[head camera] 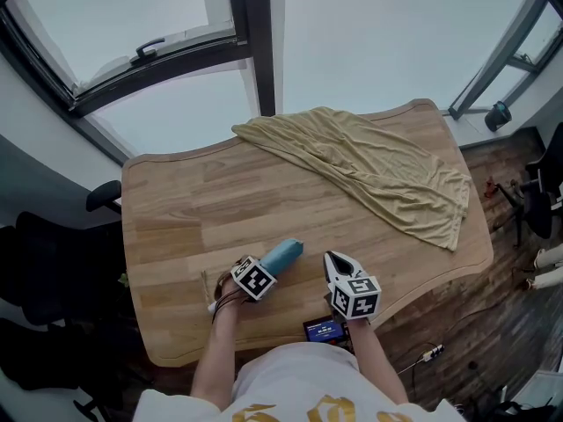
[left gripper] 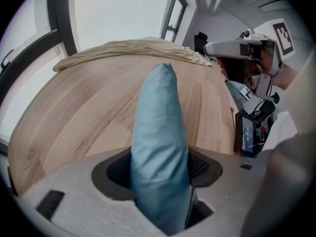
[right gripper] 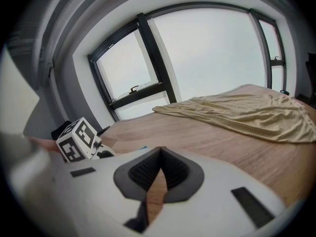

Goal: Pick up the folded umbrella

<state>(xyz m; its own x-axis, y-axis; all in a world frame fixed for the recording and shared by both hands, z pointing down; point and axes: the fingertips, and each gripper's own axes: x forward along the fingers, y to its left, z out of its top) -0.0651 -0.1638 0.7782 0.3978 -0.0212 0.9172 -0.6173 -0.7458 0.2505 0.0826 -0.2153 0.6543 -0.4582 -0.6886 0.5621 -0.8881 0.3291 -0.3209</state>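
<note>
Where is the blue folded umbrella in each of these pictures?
Head view: the folded umbrella lies low centre, near the table's front edge.
Left gripper view: centre, pointing up between the jaws.
Right gripper view: not clearly in it.
Shared landmark: the tan cloth on the table.

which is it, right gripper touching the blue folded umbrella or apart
Apart. In the head view bare table shows between the right gripper and the blue folded umbrella; the right gripper view shows only table between its jaws.
</note>
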